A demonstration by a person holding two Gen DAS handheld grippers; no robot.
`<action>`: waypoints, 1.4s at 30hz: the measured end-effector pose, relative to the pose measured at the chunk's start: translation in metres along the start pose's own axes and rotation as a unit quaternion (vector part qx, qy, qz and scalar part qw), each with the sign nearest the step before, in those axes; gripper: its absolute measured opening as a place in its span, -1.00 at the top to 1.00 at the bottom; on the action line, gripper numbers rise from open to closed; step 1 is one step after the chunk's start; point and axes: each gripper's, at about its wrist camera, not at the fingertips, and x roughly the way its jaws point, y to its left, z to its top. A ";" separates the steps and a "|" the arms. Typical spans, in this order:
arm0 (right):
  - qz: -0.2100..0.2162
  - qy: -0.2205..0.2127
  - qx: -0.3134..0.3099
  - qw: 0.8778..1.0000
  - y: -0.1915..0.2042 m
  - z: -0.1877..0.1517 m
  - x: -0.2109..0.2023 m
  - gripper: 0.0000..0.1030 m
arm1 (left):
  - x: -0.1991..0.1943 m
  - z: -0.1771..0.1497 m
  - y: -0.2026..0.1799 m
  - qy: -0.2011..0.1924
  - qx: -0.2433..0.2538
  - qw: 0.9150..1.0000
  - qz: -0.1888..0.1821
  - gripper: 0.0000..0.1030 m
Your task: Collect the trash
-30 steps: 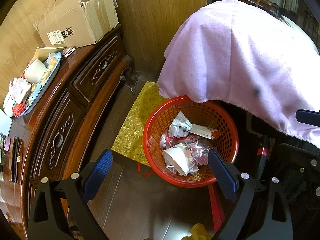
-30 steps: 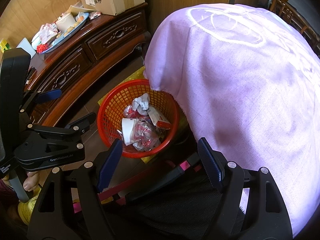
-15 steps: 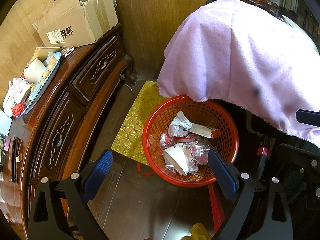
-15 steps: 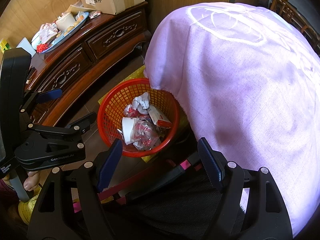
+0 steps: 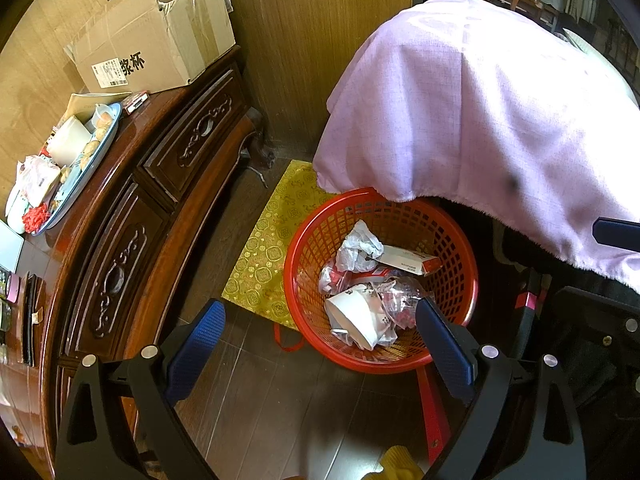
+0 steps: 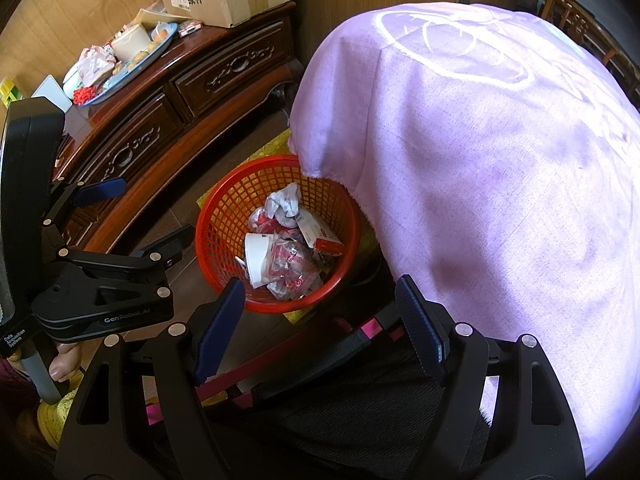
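Both tongs empty, jaws wide: left tongs [image 5: 316, 344] & right tongs [image 6: 320, 316] above the floor. Red basket [image 5: 304, 240] w/ trash – paper cup [image 5: 356, 316], small box [image 5: 408, 260], wrappers – at 1 o'clock of left tongs, under purple cloth [image 5: 480, 120] edge.

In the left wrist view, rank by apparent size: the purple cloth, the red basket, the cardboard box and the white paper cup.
1. purple cloth, largest
2. red basket and cardboard box: they look about alike, and the box stands farther off, so I leave them unranked
3. white paper cup, smallest
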 end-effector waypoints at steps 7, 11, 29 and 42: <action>0.000 0.001 0.000 1.000 -0.001 0.001 0.000 -0.46 | 0.001 -0.001 0.000 -0.001 0.000 1.000 0.000 -0.83; 0.000 0.001 -0.001 1.000 -0.001 0.001 0.000 -0.46 | 0.001 0.000 0.000 -0.001 0.000 1.000 0.000 -0.83; 0.001 0.002 0.000 1.000 -0.002 0.000 0.000 -0.46 | 0.001 0.000 0.001 0.000 0.001 1.000 0.001 -0.83; 0.002 0.004 0.001 1.000 -0.002 -0.001 0.001 -0.46 | 0.001 0.000 0.001 -0.001 0.000 1.000 0.001 -0.83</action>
